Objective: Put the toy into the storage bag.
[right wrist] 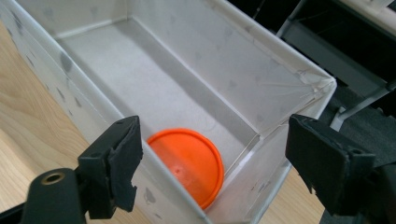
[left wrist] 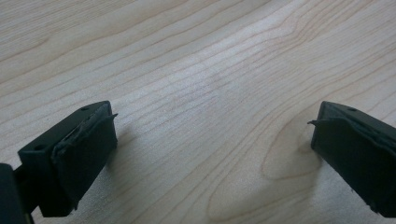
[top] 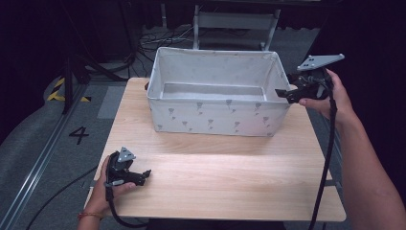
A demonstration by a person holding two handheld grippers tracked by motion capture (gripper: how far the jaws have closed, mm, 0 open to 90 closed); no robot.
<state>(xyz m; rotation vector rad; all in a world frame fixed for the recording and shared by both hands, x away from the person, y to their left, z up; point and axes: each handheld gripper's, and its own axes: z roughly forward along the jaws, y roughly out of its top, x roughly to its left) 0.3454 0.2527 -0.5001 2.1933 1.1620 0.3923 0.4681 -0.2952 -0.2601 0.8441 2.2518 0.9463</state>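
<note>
A white fabric bin (top: 218, 96) with a faint grey print sits on the far half of a light wood tabletop (top: 225, 177), its long axis running left to right across the tabletop and its open top facing up. Inside the bin, in the right gripper view, an orange round disc (right wrist: 187, 163) (a lid or a plate, hard to say which) lies on the bin's floor in the corner at the bin's right end, against the near wall; being round, it points no particular way. The right gripper (top: 287, 95) is held at the bin's right end, just above its rim, jaws wide apart and holding nothing, with the corner of the bin between them in its own view (right wrist: 212, 163). The left gripper (top: 143, 176) is well apart from the bin, low over the near left part of the tabletop in front of it; its jaws are also spread wide and empty (left wrist: 212, 154), with bare wood grain between them. Left of the bin, on the grey floor (top: 28, 143), a black numeral "4" (top: 79, 135) can be read, and farther off a yellow-and-black striped marking (top: 60, 90). Behind the bin the room is dark, with loose cables (top: 158, 40) on the floor and a pale metal frame (top: 234, 24).
</note>
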